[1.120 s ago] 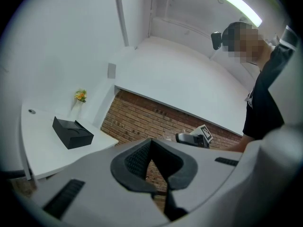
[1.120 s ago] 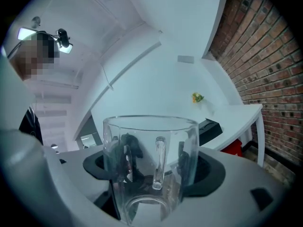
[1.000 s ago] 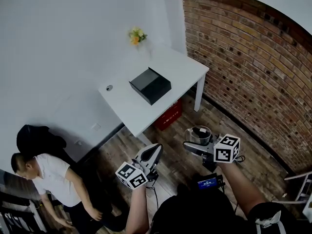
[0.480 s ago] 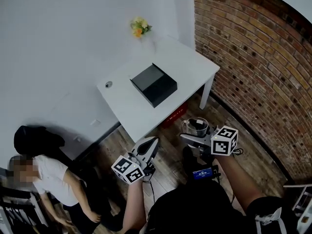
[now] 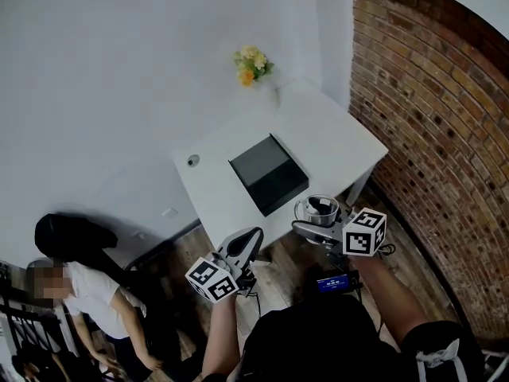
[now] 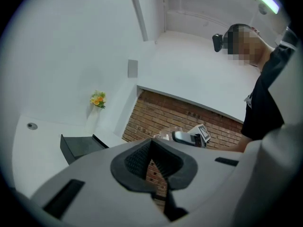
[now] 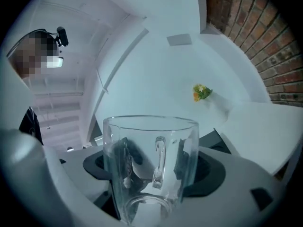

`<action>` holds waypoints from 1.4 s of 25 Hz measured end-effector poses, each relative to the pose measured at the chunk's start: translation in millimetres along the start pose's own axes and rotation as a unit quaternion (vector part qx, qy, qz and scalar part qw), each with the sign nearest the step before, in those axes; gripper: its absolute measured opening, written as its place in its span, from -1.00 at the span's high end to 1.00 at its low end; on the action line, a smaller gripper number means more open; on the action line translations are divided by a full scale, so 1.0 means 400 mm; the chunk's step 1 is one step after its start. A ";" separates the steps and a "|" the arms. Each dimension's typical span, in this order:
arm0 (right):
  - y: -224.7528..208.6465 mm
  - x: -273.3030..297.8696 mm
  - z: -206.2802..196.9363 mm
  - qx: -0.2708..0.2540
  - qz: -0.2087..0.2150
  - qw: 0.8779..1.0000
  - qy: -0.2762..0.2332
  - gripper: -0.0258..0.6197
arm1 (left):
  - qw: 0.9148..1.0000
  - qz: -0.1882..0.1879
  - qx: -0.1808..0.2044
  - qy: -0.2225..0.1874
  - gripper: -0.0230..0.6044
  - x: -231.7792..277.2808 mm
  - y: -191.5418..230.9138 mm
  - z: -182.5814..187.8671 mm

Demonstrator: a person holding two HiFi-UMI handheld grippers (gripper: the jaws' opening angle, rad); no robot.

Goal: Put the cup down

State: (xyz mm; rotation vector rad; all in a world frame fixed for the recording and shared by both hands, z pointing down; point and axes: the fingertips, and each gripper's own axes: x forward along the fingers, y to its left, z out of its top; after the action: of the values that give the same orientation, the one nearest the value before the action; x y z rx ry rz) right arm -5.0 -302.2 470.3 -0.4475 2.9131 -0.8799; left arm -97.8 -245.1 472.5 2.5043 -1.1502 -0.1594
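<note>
A clear glass cup (image 7: 151, 167) with a handle stands upright between the jaws of my right gripper (image 7: 152, 171), which is shut on it. In the head view the cup (image 5: 318, 210) hangs at the near edge of the white table (image 5: 334, 138), held by the right gripper (image 5: 312, 228). My left gripper (image 5: 248, 242) hovers lower and to the left, off the table, its jaws closed together with nothing in them. In the left gripper view its jaws (image 6: 154, 161) meet, and the cup (image 6: 166, 135) shows small beyond them.
A black box (image 5: 269, 173) lies mid-table, a small flower bunch (image 5: 251, 63) stands at the far corner by the wall, and a small round object (image 5: 192, 161) sits near the left edge. A brick wall (image 5: 445, 126) runs on the right. A person (image 5: 87, 301) stands at lower left.
The view has moved closer to the table. The right gripper with the cup has come from over the floor to the table's near edge. The left gripper stays shut and low.
</note>
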 end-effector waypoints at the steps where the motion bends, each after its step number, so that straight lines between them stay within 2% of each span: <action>1: -0.017 0.010 0.013 0.001 0.004 1.000 0.002 -0.36 | 1.000 0.004 0.000 0.000 0.90 0.016 0.015 0.008; 6: -0.083 0.069 0.030 0.006 0.025 0.999 0.027 -0.36 | 1.000 0.022 -0.004 -0.008 0.90 0.062 0.073 0.019; 12: -0.097 0.145 0.030 0.009 0.038 0.998 0.049 -0.36 | 0.999 0.036 -0.019 -0.017 0.91 0.054 0.138 0.032; 18: -0.085 0.200 0.033 0.008 0.030 0.998 0.053 -0.36 | 0.999 0.026 -0.034 -0.013 0.90 0.041 0.185 0.034; 24: -0.085 0.231 0.022 0.014 0.018 0.999 0.046 -0.36 | 1.000 0.011 -0.027 -0.003 0.90 0.029 0.209 0.030; 35: -0.096 0.244 0.017 0.016 0.016 0.999 0.047 -0.36 | 0.999 0.016 -0.040 -0.008 0.91 0.021 0.237 0.022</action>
State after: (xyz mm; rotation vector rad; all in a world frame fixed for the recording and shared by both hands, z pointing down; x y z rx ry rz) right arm -87.3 -364.9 487.9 -0.3674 2.9763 -0.9675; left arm -161.6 -310.2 501.5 2.4181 -1.1661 -0.2121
